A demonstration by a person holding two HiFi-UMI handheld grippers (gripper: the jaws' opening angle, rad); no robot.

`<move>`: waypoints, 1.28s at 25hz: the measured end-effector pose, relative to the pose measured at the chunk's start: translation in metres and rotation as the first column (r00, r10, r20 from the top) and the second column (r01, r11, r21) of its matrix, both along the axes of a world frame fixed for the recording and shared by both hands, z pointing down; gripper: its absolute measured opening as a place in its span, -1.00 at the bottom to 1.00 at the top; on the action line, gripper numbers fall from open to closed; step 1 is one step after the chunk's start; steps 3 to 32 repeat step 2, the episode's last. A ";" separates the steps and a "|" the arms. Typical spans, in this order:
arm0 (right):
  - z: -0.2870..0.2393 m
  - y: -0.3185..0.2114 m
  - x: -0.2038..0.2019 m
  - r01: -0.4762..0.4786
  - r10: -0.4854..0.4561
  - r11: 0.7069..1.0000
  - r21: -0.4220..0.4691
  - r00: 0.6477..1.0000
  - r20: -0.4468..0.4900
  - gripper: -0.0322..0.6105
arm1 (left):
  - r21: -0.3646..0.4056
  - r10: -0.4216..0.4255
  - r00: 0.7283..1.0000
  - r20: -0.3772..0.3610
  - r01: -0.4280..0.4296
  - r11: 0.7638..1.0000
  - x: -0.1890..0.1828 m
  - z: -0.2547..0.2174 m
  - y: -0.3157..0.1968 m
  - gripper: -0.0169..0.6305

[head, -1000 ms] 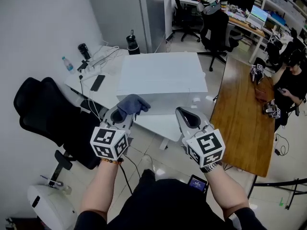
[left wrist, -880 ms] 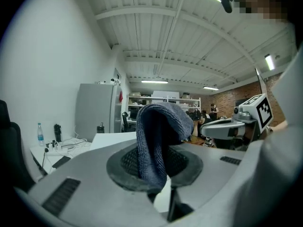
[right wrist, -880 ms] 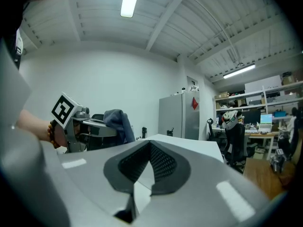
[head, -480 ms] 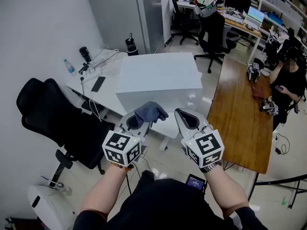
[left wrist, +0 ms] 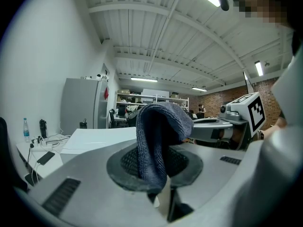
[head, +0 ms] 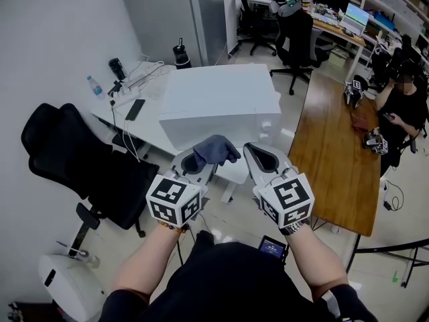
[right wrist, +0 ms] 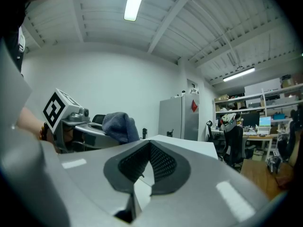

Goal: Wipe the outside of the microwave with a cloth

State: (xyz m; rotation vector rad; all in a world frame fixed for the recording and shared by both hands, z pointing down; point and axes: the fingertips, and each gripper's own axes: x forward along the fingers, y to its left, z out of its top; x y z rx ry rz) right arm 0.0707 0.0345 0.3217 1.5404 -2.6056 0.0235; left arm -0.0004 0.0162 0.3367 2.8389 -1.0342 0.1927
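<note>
White office tabletop (head: 149, 117) carries the microwave (head: 221, 102); the left gripper (head: 204, 158) has its fingers pinching a grey cloth (head: 216, 149), the right gripper (head: 258, 154) has its fingers pressed together.

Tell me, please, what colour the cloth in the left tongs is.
The cloth is dark bluish grey, clearest in the left gripper view.

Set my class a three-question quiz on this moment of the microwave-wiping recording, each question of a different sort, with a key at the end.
1. True or false: the right gripper holds the cloth.
2. Multiple choice: the microwave is A black, B white, C red.
3. Short answer: how do the right gripper's jaws stand, and what is between them?

Key
1. False: the left gripper is clamped on it.
2. B.
3. Together, with nothing between them.
</note>
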 end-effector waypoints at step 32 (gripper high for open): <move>0.001 0.000 0.000 0.000 0.000 1.000 0.001 1.000 0.001 -0.90 | 0.001 0.004 1.000 0.002 -0.004 1.000 0.002 0.002 0.001 -0.73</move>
